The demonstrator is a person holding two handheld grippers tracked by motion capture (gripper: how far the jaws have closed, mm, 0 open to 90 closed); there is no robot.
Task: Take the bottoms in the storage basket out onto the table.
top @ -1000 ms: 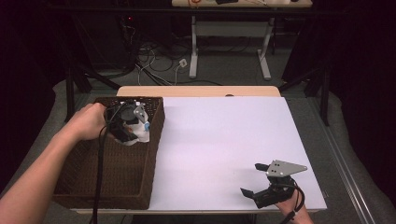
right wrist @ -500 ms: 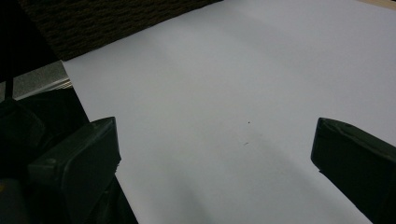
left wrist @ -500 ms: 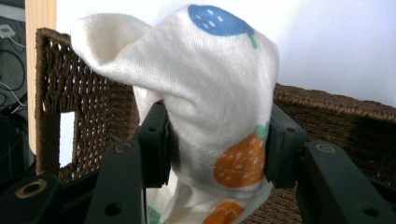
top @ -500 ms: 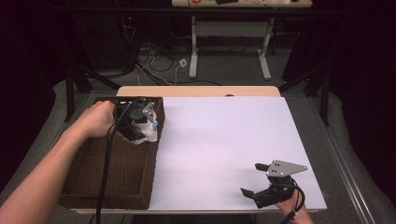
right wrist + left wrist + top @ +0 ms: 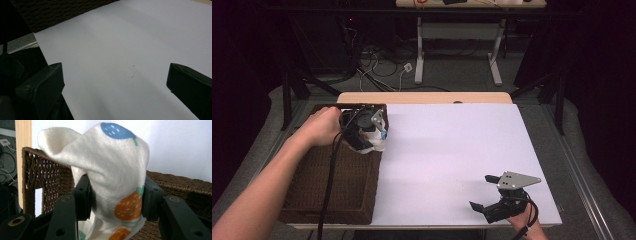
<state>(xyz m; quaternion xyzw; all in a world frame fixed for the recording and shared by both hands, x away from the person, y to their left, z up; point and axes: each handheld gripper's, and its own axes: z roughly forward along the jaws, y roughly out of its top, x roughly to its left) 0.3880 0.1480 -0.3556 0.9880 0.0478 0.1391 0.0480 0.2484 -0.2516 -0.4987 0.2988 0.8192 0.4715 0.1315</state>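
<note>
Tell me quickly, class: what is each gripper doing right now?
Left gripper: closed on a white printed cloth, above the wicker basket.
Right gripper: open, holding nothing, over the white table.

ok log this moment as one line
left gripper: shut on printed cloth | above wicker basket rim | right gripper: open on white table

One white printed cloth (image 5: 117, 182) up there, and one brown wicker basket (image 5: 332, 192). Two grippers: left gripper (image 5: 364, 132), right gripper (image 5: 494, 202). One white-topped table (image 5: 452, 155).
</note>
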